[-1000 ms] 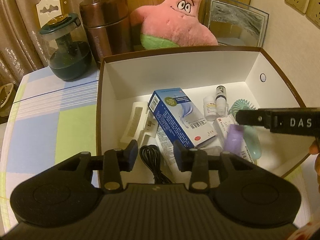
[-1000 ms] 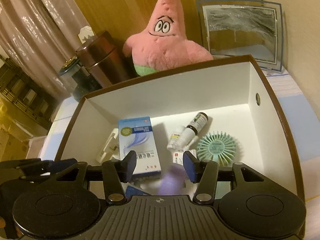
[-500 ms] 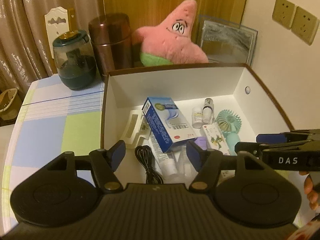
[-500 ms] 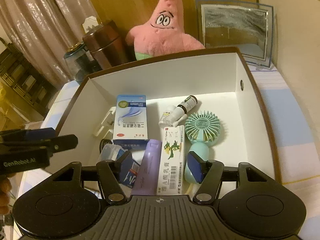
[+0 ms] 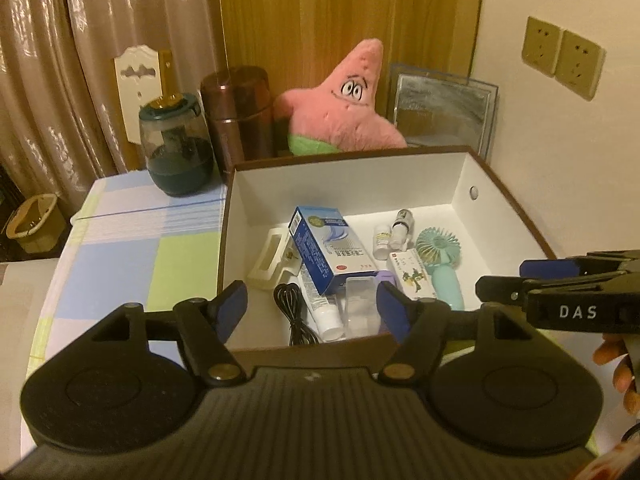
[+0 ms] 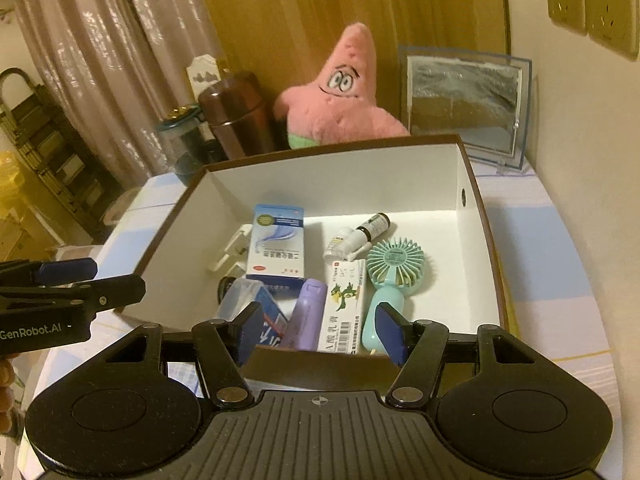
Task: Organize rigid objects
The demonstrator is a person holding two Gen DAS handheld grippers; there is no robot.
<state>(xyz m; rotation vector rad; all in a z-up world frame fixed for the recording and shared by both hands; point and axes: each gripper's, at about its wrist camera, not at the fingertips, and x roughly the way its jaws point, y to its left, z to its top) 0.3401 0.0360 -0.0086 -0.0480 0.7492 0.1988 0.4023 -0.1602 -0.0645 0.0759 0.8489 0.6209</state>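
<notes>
Right up front, lower frame: left gripper (image 5: 312, 312) w/ jaws just spread wide, nothing btwn them; right gripper (image 6: 318, 330) also just opened some, jaws apart and empty. Both sit at the near rim of the brown box (image 6: 478, 216), centre frame. Inside, near edge: purple tube (image 6: 306, 314), green-print carton (image 6: 344, 306), mint hand fan (image 6: 394, 276). Mid-box: blue medicine box (image 6: 276, 242), small bottles (image 6: 358, 236), black cable (image 5: 294, 312) lower centre. Beyond, top centre: pink star plush (image 6: 344, 96), brown flask (image 5: 238, 110).

Home bedroom; plush starfish (image 5: 348, 108), curtains (image 5: 60, 60), wall sockets (image 5: 562, 56).
</notes>
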